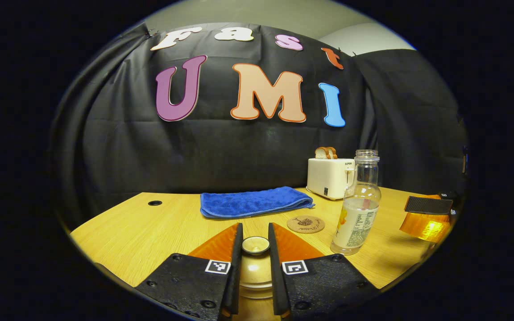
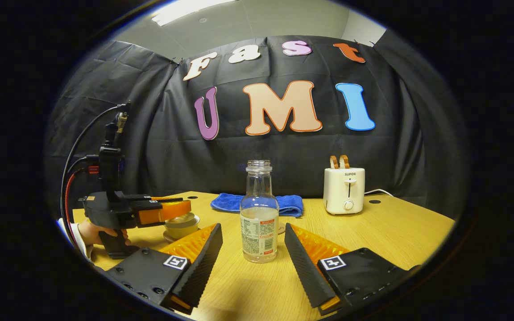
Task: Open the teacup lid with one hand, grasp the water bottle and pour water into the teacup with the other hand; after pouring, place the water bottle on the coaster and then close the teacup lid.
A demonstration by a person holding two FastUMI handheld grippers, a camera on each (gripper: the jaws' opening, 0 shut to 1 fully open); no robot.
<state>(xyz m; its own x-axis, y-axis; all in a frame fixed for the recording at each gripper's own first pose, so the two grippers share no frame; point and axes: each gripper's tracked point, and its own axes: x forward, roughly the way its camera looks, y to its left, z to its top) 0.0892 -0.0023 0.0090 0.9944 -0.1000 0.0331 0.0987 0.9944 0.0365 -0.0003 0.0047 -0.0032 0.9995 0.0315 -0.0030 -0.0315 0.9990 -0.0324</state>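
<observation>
A folded blue towel [image 1: 254, 202] lies on the wooden table [image 1: 150, 232]; beside it a white toaster [image 1: 330, 177] holds toast [image 1: 326, 153].

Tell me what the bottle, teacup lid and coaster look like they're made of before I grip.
Water bottle: clear and glossy, plastic or glass, I can't tell; you see the liquid through it. Teacup lid: likely glazed ceramic, cream and shiny. Coaster: apparently cork, matte speckled brown.
</observation>
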